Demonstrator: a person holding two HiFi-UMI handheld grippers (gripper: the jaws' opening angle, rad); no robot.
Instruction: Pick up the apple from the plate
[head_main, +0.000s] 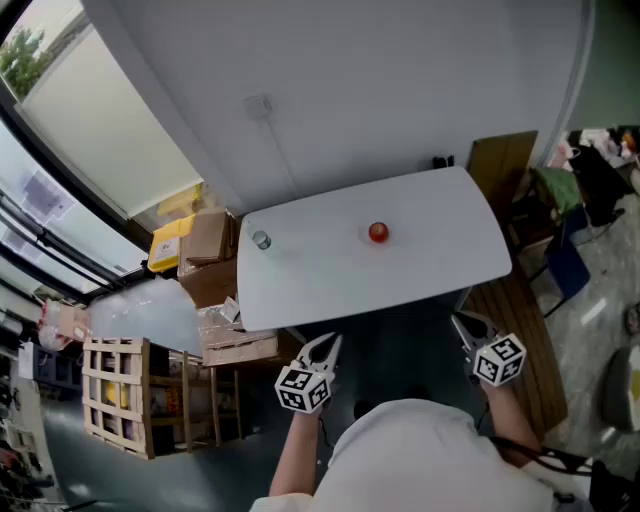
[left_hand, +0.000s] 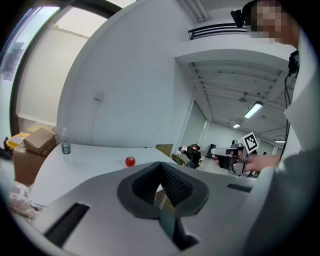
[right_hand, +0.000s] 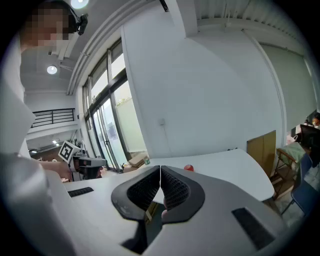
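Red apple (head_main: 378, 233), plate indistinct; left gripper (head_main: 330, 343) and right gripper (head_main: 459, 321) pressed together.

The head camera sits above the person and looks steeply down, so the worktop (head_main: 430, 265) lies ahead of the left tool (head_main: 325, 350) and the right tool (head_main: 462, 325), near but clear of both. Each tool's camera rides just behind its own jaws and looks along them, slightly downward, across the worktop towards the wall. All three views share the worktop and the apple (head_main: 378, 233). Each tool camera also catches the other tool off to its side.
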